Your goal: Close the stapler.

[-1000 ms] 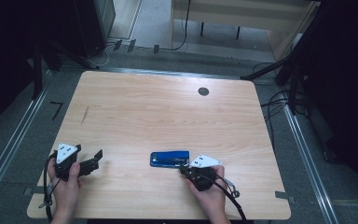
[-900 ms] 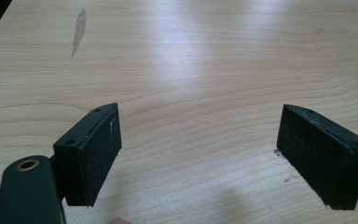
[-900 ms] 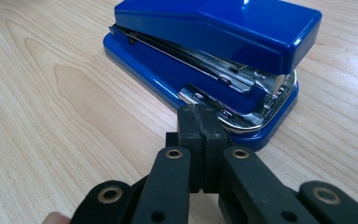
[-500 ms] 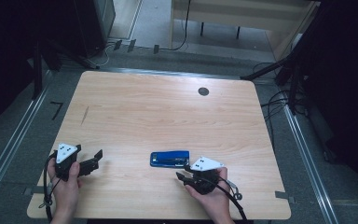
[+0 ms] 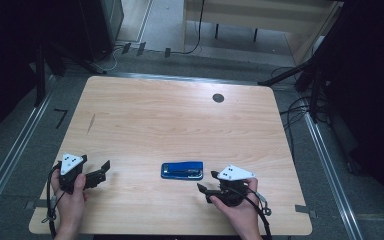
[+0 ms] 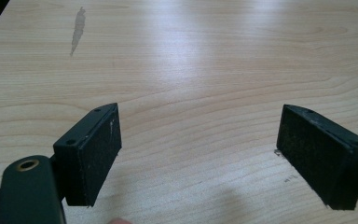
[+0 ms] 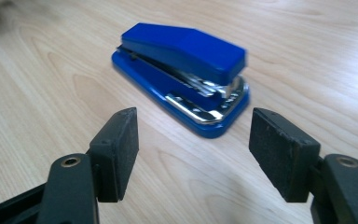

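A blue stapler (image 5: 182, 170) lies flat on the wooden table (image 5: 180, 120), near the front middle. My right gripper (image 5: 206, 183) sits just right of it and a little nearer the front edge, open, jaws pointing at it with a small gap between. In the right gripper view the stapler (image 7: 182, 70) lies just beyond the open gripper (image 7: 193, 151), its metal mouth end facing the jaws, nothing between the pads. My left gripper (image 5: 103, 170) rests at the front left, open, well apart from the stapler. In the left gripper view the gripper (image 6: 200, 149) frames bare wood.
A dark round hole (image 5: 218, 98) sits in the tabletop at the back right. A thin grey smear (image 5: 90, 123) marks the wood at the left, also seen as a smear (image 6: 78, 30) ahead of the left jaws. Cables (image 5: 295, 107) lie on the floor beyond the right edge.
My right gripper has drawn back from the stapler's right end toward the front right. The stapler and the left gripper have stayed put.
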